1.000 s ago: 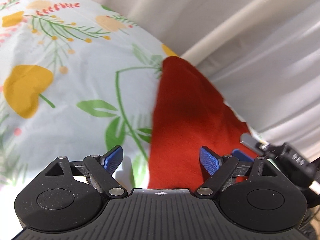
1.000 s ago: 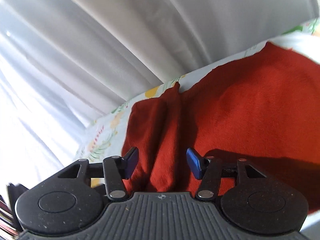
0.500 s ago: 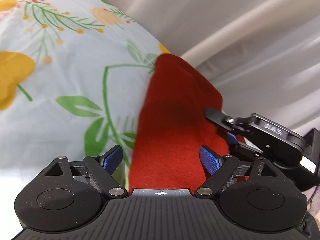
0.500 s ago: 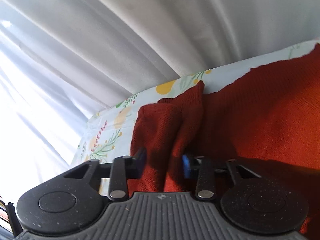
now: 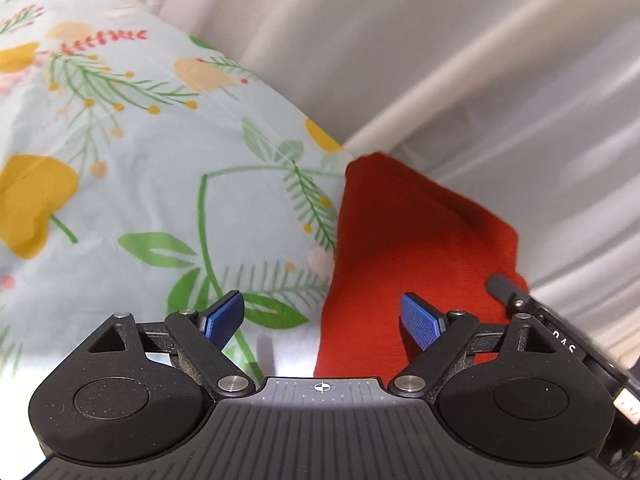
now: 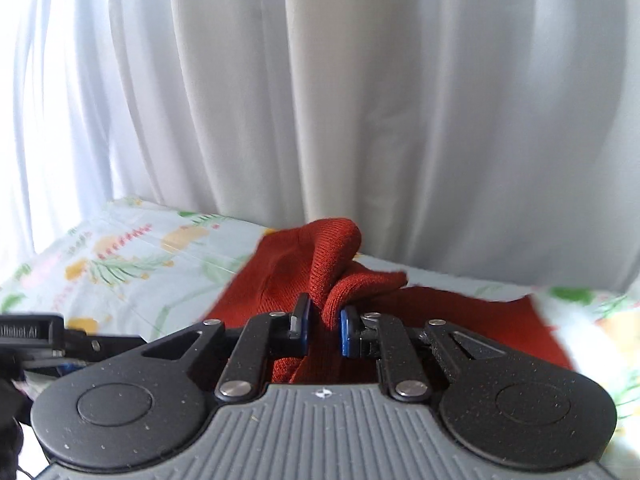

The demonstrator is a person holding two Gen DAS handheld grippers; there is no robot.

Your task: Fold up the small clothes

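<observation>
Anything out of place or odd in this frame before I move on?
Nothing stands out. The right tool is shut on a bunched fold of the red knit garment, lifted off the floral sheet; the left tool is open over its edge.

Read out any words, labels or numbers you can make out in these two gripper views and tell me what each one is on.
"DAS": white letters on the black right gripper body, at the left wrist view's right edge; partly cut off.
Blurred white lettering on the black left gripper body in the right wrist view: unreadable.
No text on the red knit garment, the floral bedsheet or the white curtain.
</observation>
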